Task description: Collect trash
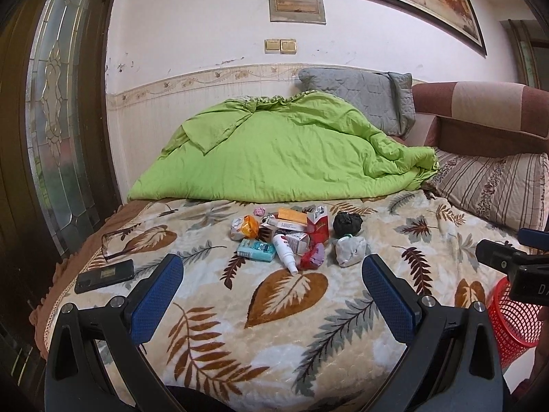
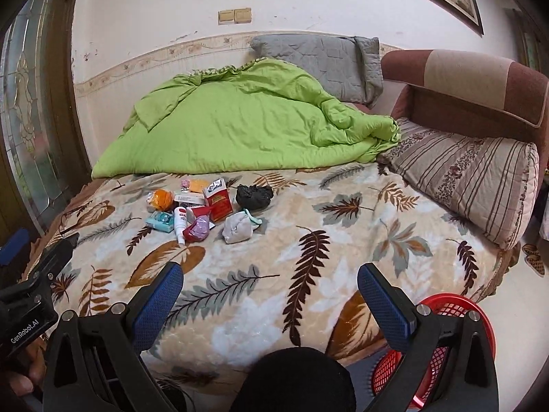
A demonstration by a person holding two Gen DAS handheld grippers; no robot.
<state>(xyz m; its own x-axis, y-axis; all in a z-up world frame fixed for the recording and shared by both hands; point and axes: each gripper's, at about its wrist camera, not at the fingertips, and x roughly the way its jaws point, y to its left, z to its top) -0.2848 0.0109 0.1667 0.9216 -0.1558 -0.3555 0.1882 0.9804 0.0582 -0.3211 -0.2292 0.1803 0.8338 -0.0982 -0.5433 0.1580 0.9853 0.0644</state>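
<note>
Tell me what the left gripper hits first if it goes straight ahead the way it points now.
Probably the white spray bottle at the near edge of the trash pile; the open left gripper points at it, though depth is unclear.

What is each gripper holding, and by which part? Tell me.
Nothing. The left gripper and right gripper both have open jaws, short of the trash pile.

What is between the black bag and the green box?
In the right wrist view, a red carton and a white bottle lie between the black bag and the green box.
</note>
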